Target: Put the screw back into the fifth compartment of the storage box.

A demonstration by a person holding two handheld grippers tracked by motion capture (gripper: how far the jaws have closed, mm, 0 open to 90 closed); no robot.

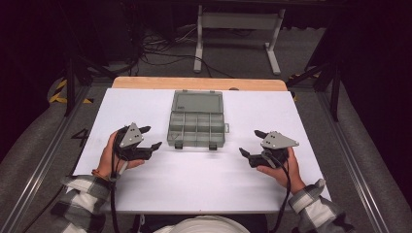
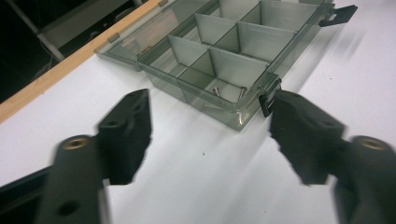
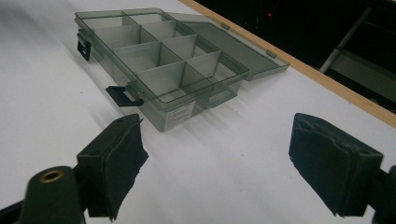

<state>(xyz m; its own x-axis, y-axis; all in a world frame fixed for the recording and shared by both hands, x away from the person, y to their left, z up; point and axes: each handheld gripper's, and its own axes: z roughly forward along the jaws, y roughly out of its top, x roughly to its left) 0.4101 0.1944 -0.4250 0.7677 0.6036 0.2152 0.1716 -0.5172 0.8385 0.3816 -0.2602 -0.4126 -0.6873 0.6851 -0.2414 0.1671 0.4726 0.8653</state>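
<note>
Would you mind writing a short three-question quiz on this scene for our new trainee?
1. True or false: the lid of the organizer box lies open, toward the table's far wooden edge.
2. Multiple choice: the left tool is (A) shut on a latch, (B) open, holding nothing, (C) inside a compartment.
3. Short answer: what lies in the compartment nearest the left tool, going by the left gripper view?

Key
1. True.
2. B. The right tool is open too.
3. A few small screws.
</note>
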